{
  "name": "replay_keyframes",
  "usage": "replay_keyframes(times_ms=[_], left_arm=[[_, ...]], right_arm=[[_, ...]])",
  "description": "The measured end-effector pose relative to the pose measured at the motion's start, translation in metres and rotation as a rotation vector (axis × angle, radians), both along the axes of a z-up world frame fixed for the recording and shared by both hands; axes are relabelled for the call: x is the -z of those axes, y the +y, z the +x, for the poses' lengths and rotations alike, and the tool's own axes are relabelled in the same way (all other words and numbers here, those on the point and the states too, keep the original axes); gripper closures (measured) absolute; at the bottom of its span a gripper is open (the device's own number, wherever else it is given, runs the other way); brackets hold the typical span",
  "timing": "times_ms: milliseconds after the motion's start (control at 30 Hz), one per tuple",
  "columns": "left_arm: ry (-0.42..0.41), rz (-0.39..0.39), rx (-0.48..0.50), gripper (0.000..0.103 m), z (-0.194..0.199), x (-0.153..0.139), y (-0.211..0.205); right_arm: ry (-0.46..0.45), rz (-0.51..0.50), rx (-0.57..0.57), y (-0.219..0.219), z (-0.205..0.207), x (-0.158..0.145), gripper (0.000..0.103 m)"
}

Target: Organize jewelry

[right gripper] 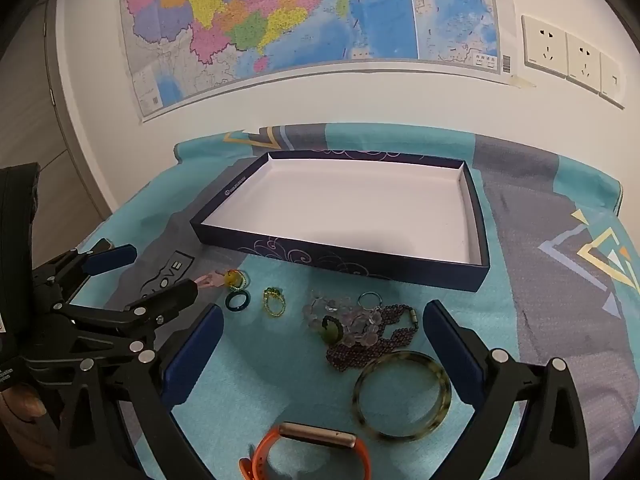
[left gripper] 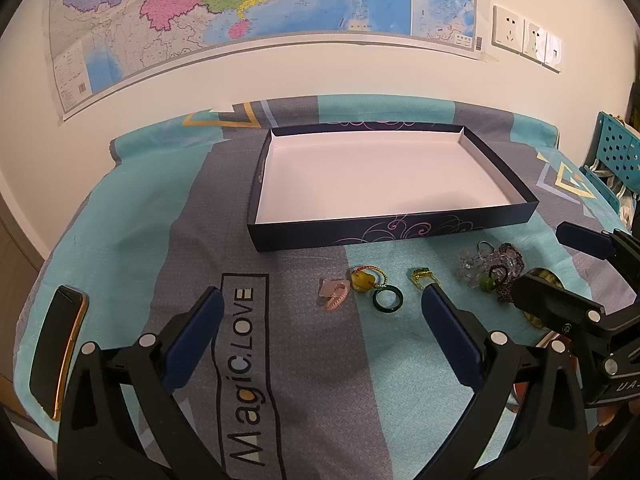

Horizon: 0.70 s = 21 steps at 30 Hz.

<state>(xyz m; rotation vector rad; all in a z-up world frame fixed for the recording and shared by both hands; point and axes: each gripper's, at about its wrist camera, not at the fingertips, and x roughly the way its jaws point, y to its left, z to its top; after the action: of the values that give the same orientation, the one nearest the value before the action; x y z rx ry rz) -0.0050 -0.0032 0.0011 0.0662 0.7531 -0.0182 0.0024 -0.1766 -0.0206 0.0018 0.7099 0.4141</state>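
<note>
Lengthwise, the box runs left-right; bangle lies flat.

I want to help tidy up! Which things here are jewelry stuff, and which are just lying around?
For the job:
- shallow dark blue cardboard box with white inside
- dark green ring
- mottled yellow-green bangle
- dark beaded necklace
- clear crystal bracelet
- orange wristband

Just lying about:
- black phone with gold edge
- wall map
- white wall sockets
</note>
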Motion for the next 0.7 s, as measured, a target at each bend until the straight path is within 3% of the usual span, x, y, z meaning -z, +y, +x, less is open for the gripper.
replay_keyframes(times_ms=[700], left_arm=[[0.008, -0.009, 0.006, 0.006, -0.0005, 0.0033, 0.0014]], right_arm=[[0.006, 0.003, -0.005, 0.0008, -0.0017, 0.0016, 0.006]])
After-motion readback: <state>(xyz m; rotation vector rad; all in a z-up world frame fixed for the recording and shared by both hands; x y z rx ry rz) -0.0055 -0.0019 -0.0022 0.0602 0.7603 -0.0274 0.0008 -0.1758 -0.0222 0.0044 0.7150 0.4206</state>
